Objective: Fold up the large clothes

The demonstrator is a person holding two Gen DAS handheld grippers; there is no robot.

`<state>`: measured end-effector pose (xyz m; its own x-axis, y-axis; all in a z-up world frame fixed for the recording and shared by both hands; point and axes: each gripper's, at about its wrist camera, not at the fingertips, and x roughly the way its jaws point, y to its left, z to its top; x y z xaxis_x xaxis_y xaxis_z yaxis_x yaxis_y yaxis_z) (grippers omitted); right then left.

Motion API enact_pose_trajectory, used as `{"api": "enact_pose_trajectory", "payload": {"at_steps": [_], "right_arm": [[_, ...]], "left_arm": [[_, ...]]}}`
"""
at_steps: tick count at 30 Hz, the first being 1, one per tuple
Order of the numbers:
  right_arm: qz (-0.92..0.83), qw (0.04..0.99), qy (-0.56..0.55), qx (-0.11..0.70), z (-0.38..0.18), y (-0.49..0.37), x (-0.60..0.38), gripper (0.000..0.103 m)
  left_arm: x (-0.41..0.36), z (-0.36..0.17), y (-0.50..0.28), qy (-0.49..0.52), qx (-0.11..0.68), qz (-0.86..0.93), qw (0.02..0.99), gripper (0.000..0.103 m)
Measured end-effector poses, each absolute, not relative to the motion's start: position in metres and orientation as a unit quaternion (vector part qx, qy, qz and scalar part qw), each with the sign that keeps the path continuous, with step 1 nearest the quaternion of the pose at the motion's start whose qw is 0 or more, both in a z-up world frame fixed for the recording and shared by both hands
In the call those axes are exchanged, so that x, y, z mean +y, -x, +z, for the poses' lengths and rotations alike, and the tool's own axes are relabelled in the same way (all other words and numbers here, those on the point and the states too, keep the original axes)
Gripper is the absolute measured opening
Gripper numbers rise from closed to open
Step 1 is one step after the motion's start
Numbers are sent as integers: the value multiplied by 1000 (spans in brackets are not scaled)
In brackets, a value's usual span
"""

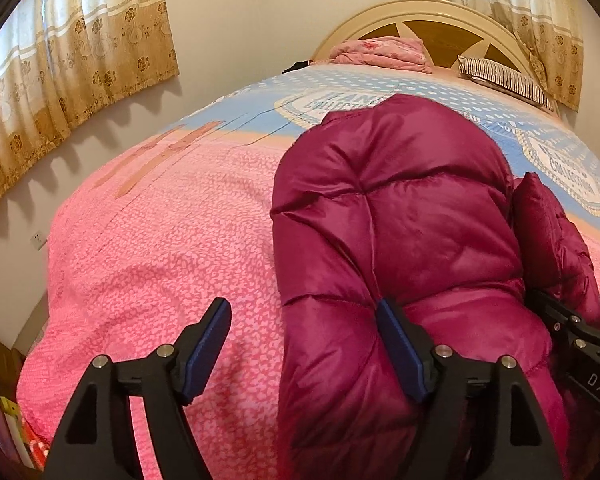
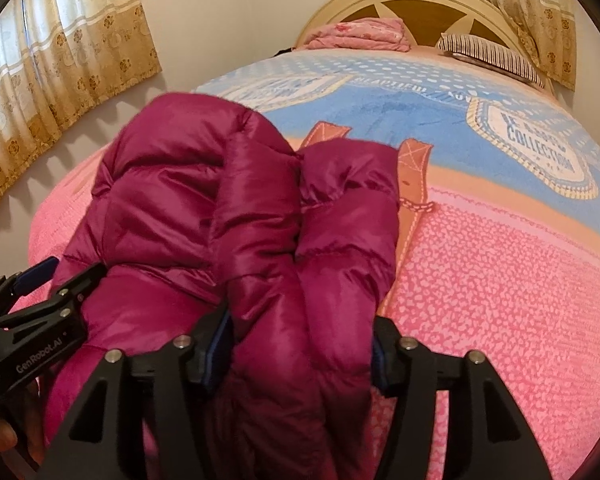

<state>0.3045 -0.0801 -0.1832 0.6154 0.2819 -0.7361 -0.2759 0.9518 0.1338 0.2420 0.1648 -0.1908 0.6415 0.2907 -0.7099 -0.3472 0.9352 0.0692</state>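
Observation:
A puffy magenta down jacket [image 1: 400, 208] lies folded lengthwise on the bed, one narrower part doubled over along its right side [image 2: 340, 208]. My left gripper [image 1: 304, 340] stands open at the jacket's near left edge: its left pad [image 1: 208, 344] hangs over the bedspread and its right pad [image 1: 400, 352] rests on the fabric. My right gripper [image 2: 300, 344] straddles the near right part of the jacket [image 2: 204, 200], jaws apart, with the puffed fabric filling the gap. Each gripper also shows at the edge of the other's view, the right gripper [image 1: 576, 312] and the left gripper [image 2: 70, 272].
The bed carries a pink and blue printed bedspread [image 1: 160, 240]. At the headboard [image 1: 440, 28] lie a folded pink quilt [image 1: 380, 54] and a striped pillow [image 1: 504, 78]. Gold curtains [image 1: 60, 72] hang on the wall to the left, and more hang at the right.

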Motion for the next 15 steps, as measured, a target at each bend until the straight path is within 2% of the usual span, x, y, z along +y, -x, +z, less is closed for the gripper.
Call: {"api": "enact_pose_trajectory", "payload": {"at_steps": [4, 15], "right_arm": [[162, 905, -15, 394, -166, -293, -83, 69], [163, 938, 6, 307, -92, -229, -87, 86]], "left_arm": [[161, -173, -226, 29, 376, 171, 910, 76], [159, -87, -147, 40, 286, 162, 944, 78]]}}
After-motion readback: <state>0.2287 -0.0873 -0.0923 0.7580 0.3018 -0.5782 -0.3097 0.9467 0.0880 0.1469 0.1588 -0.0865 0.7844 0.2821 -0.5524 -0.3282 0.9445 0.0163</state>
